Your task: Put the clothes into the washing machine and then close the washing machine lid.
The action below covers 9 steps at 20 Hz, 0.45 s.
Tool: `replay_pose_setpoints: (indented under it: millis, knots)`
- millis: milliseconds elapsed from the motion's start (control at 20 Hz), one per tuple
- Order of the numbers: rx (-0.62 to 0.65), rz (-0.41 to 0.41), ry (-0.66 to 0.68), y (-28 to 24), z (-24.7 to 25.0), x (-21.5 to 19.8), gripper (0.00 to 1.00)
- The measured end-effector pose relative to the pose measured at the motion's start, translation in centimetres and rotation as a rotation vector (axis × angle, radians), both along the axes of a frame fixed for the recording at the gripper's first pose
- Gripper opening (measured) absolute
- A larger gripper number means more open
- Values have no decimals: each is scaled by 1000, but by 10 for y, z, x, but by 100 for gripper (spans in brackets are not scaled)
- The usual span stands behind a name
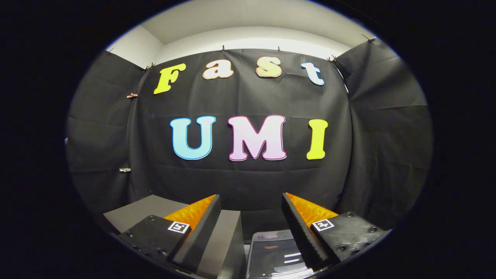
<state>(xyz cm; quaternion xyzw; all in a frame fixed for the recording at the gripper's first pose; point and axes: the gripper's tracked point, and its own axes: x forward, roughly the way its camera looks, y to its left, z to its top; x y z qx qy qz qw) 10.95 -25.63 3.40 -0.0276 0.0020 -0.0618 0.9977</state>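
Observation:
My gripper (251, 199) is open, held high and level, with nothing between its two fingers. Below the fingers and partly hidden by the right one lies the washing machine lid (273, 254), a dark glossy panel with a pale rim, seen from above. A grey flat surface (226, 236) runs beside the lid, under the left finger. No clothes show among these things.
The booth's black cloth wall (248, 178) stands straight ahead beyond the fingertips, and folds round on both sides. A grey tabletop or box top (143, 213) lies low to the left of the left finger.

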Motion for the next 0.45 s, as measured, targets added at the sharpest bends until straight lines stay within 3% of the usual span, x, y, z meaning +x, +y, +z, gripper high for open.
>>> replay_pose_setpoints:
  millis: [450]
  knots:
    - [-28,-24,19,-10,-2,-1,99]
